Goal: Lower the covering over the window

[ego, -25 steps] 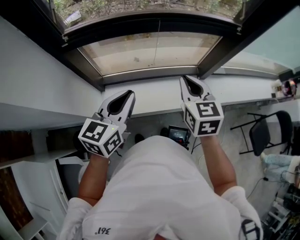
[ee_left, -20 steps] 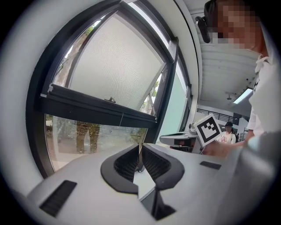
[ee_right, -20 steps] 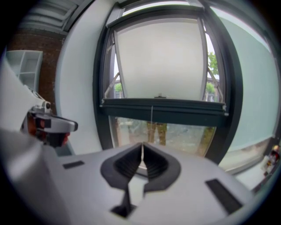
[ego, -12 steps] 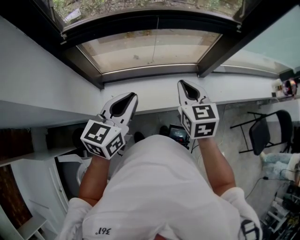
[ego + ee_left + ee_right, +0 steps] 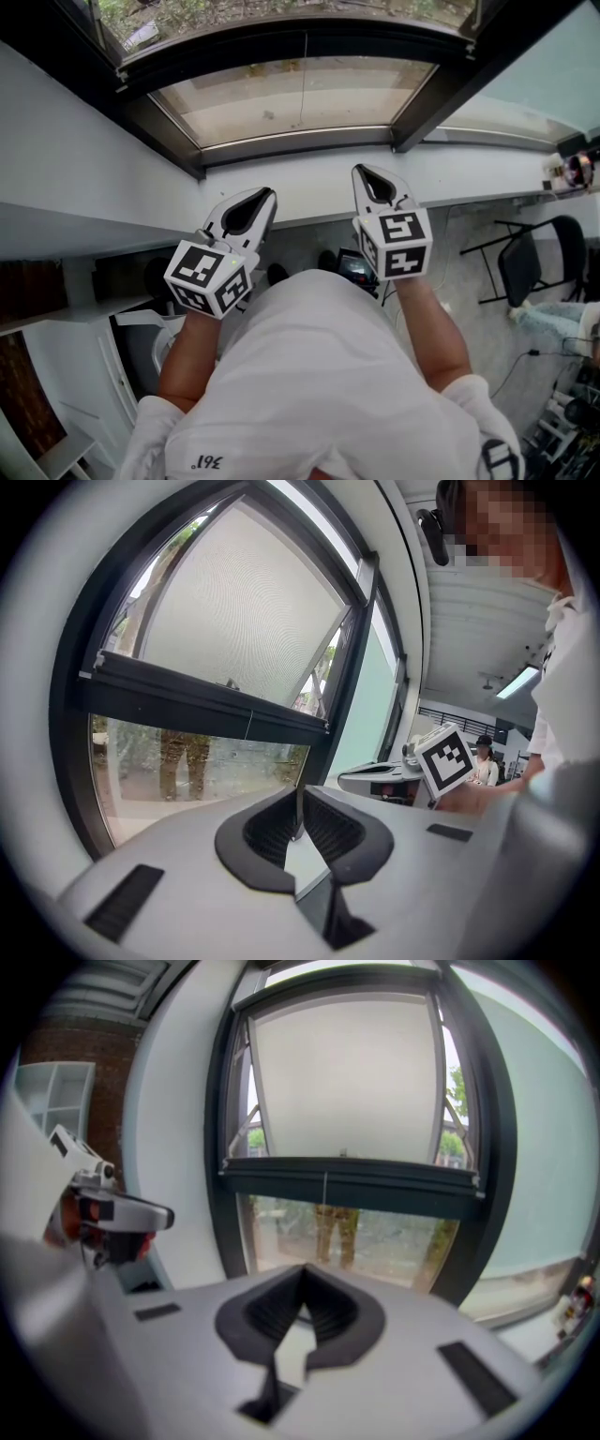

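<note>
Facing the partly lowered blind (image 5: 300,98), left gripper (image 5: 265,194) and right gripper (image 5: 362,172) — fingers pressed together, pinching nothing.

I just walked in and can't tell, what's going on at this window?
A person stands facing the window with a gripper in each hand. The left gripper and right gripper are both shut and empty, short of the glass. The blind covers the upper part; the lower pane is uncovered, and nothing grips the thin cord hanging from the blind's bottom bar.
</note>
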The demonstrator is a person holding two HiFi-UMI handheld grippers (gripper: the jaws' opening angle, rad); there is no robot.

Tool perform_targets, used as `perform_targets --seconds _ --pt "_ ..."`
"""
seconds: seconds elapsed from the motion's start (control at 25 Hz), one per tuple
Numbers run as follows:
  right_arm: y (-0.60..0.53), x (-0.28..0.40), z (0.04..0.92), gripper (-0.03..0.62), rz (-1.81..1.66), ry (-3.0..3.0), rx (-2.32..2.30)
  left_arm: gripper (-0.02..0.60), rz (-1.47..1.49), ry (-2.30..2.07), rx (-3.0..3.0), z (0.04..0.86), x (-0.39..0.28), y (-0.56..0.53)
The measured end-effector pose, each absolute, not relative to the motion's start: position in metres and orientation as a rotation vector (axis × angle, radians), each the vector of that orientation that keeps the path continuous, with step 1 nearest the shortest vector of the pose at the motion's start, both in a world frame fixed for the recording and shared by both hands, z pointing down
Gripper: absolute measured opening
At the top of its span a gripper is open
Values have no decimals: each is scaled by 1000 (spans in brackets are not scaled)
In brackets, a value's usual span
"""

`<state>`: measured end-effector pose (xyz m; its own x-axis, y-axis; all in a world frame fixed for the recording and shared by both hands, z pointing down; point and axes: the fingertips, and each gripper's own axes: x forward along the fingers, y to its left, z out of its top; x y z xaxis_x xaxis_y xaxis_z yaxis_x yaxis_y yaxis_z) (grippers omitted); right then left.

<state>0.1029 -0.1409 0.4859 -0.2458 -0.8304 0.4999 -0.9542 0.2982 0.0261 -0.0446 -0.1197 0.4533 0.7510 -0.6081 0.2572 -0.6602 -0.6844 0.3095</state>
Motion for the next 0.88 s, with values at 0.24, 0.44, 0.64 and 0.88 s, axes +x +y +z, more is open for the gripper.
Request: perform_targets --seconds 0.24,0.44,0.64,0.88 --pt "-139 103 488 21 397 -2158 1574 38 195 -967 2568 455 -40 -118" --pt "-139 102 485 21 385 -2164 1566 38 199 -966 2570 453 -38 -117" --pt "-138 104 485 21 382 -2160 1563 38 211 -959 2565 456 -35 -115" --pt "-142 105 482 21 368 -2166 1562 38 209 -956 2579 454 -33 -118"
